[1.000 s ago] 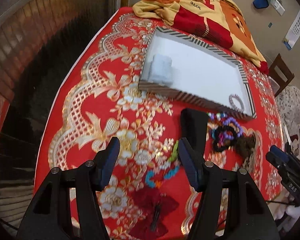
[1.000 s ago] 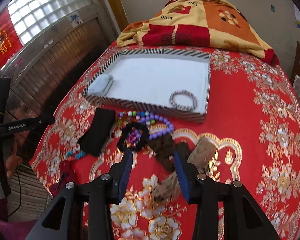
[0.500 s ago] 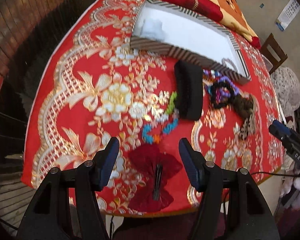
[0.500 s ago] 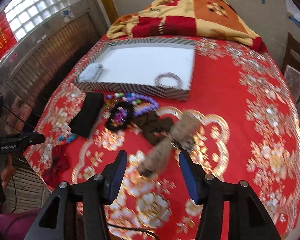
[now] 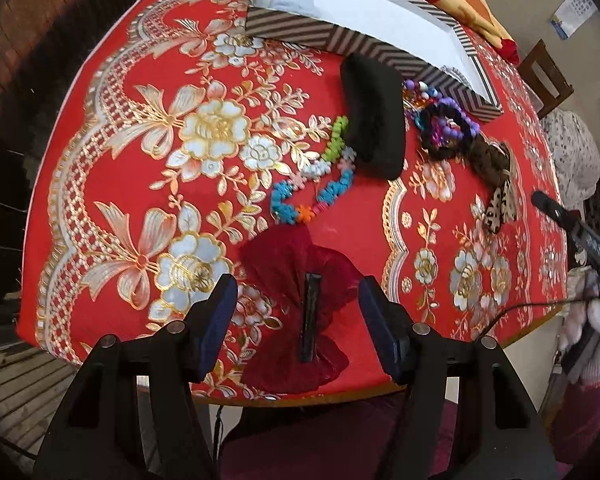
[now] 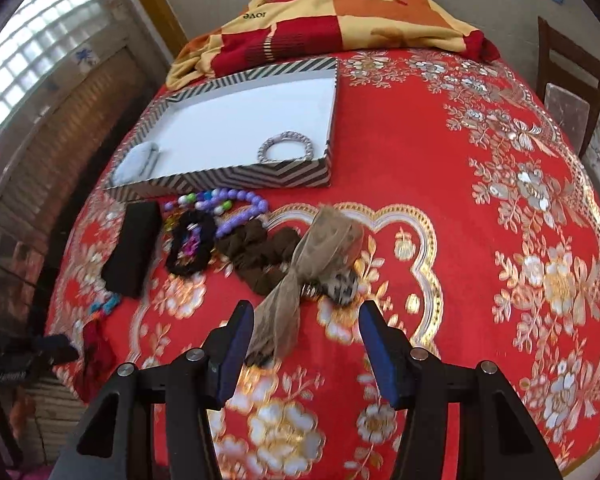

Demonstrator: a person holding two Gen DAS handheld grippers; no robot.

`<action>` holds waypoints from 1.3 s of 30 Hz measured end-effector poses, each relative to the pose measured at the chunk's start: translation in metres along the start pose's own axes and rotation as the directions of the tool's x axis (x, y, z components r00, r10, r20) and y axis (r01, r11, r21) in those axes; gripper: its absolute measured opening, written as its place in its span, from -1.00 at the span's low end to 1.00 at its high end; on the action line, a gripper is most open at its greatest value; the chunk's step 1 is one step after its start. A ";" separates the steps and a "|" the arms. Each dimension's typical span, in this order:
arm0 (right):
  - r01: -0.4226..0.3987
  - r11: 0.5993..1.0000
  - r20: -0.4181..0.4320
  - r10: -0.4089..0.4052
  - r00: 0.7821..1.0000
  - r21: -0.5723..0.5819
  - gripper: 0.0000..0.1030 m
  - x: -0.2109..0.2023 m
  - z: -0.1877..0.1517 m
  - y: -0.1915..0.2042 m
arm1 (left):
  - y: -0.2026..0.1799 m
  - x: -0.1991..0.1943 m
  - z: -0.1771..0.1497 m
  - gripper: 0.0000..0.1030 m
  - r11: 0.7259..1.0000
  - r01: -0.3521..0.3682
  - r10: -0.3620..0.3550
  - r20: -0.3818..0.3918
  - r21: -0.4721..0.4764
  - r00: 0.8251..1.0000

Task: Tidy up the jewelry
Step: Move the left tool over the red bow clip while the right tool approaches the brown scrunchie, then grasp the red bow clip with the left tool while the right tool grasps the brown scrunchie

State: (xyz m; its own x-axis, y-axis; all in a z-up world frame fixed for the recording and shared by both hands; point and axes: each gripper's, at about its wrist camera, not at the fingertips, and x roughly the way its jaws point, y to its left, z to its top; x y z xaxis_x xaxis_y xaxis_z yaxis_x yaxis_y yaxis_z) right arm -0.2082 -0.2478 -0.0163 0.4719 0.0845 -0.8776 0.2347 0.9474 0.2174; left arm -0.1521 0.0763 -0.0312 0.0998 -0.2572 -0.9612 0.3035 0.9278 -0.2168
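My left gripper (image 5: 294, 312) is open, straddling a dark red bow hair clip (image 5: 300, 280) near the table's front edge. Beyond it lie a colourful flower-bead bracelet (image 5: 316, 176), a black pouch (image 5: 374, 116) and a black scrunchie with purple beads (image 5: 446, 126). My right gripper (image 6: 306, 338) is open over the tail of a tan gauze bow clip (image 6: 320, 248). Beside the bow lie a brown scrunchie (image 6: 260, 256), the black scrunchie (image 6: 190, 244) and purple beads (image 6: 236, 204). The striped tray (image 6: 228, 178) holds a silver bracelet (image 6: 286, 146) and a white cloth (image 6: 138, 158).
A red floral tablecloth (image 6: 480, 200) covers the table. A folded red and yellow blanket (image 6: 332, 12) lies behind the tray. A wooden chair (image 6: 568, 80) stands at the right. The table's front edge (image 5: 300, 398) is just under the left gripper.
Both grippers pulled back toward the near edge and dropped lower. The left one now straddles the red bow; the right one now has the tan bow's tail between its fingers.
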 end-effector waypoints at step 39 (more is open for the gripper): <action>0.025 0.999 -0.067 -0.028 0.997 -0.033 0.02 0.051 0.014 0.001 | -0.008 0.039 -0.001 0.23 0.995 -0.104 0.104 -0.063 -0.004 0.993</action>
State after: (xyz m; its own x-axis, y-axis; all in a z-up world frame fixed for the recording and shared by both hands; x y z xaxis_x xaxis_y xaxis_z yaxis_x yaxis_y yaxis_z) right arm -0.1718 -0.2468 -0.0550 0.4076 0.0787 -0.9098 0.2186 0.9589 0.1808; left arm -0.1514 0.0591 -0.0668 0.0709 -0.1421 -0.9873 0.2875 0.9507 -0.1162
